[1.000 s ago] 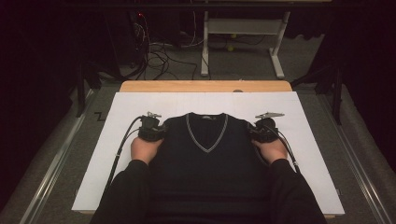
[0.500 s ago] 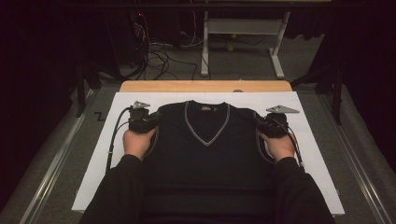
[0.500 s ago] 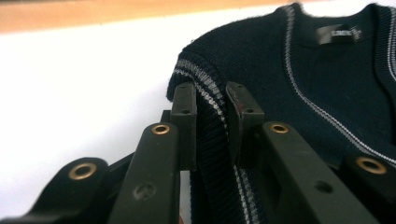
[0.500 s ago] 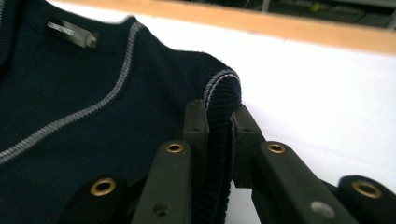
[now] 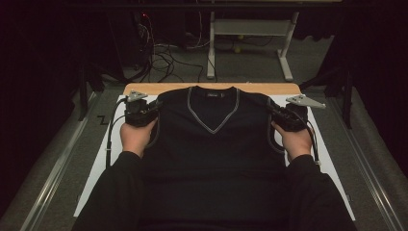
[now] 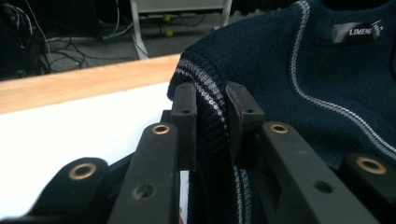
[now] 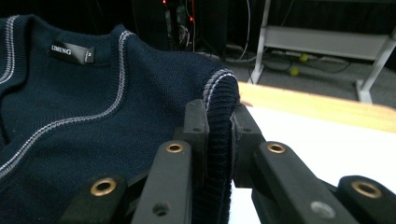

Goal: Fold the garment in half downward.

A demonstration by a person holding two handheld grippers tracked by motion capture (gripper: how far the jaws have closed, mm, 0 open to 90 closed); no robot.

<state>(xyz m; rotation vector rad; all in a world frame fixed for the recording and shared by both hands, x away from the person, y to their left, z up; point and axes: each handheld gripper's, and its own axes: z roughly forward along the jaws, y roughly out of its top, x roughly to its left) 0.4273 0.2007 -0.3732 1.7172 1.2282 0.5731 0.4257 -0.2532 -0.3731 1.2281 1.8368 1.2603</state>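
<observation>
A dark navy sleeveless V-neck sweater [image 5: 211, 144] with pale stripe trim hangs stretched between both grippers, above a white sheet [image 5: 103, 154] on the table. My left gripper [image 5: 156, 108] is shut on the ribbed armhole edge at the left shoulder [image 6: 210, 100]. My right gripper [image 5: 270, 109] is shut on the ribbed edge at the other shoulder [image 7: 219, 100]. In the left gripper view the knit [image 6: 317, 74] fills the right side, with a neck label [image 6: 357, 31]. The right gripper view has the sweater [image 7: 93, 102] at the left. The person's sleeves hide the sweater's lower sides.
A wooden table edge [image 5: 144, 88] runs behind the sheet. Beyond it stand a white metal frame [image 5: 250, 29] and loose cables [image 5: 163, 55] on the grey floor. Metal rails [image 5: 53, 168] flank the table on both sides.
Both grippers have risen and spread apart, lifting the sweater by its shoulders, so it now spans wider and reaches toward the wooden edge.
</observation>
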